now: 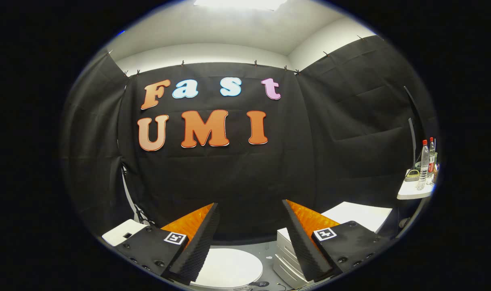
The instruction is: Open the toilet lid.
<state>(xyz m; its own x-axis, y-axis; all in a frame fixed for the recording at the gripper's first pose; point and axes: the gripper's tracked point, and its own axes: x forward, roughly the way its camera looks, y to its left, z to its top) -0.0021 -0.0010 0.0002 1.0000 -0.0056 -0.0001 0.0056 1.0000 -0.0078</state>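
Note:
The toilet lid (229, 267) is a white round disc lying flat, low down between the bases of my two fingers and well below them. My gripper (249, 204) is open, with a wide gap and nothing between the fingers. It points level at the booth's black cloth wall, above the lid and apart from it. The left finger covers the lid's left edge.
A white stack of drawers (286, 258) stands just right of the lid, partly behind the right finger. A white flat top (360, 216) lies beyond it. A small white box (122, 232) sits at the left. Far right, a white table (413, 192) carries two bottles (426, 163).

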